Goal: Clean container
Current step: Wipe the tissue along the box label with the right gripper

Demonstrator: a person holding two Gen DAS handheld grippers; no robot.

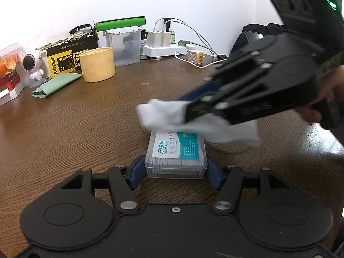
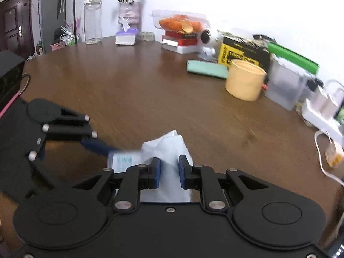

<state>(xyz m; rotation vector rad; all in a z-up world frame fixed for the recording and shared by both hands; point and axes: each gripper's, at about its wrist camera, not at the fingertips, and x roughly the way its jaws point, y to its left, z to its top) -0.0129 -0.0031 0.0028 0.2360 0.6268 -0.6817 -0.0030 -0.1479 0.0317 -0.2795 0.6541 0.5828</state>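
Observation:
A clear plastic dental floss box [image 1: 175,155] with a white and teal label lies flat on the brown table. My left gripper [image 1: 175,172] is shut on it, one blue pad against each short side. My right gripper [image 1: 185,107] comes in from the right, shut on a crumpled white tissue [image 1: 172,118]. The tissue hangs over the box's far end. In the right wrist view the tissue [image 2: 169,148] sits between the blue pads of the right gripper [image 2: 169,167], and the box [image 2: 123,161] shows to their left with the left gripper's fingers [image 2: 96,145] beside it.
A yellow round container [image 1: 98,64], a folded green cloth [image 1: 57,85], a yellow and black box [image 1: 68,59] and a clear bin with a green lid [image 1: 123,40] stand along the back. A power strip with chargers [image 1: 165,47] lies at the back right.

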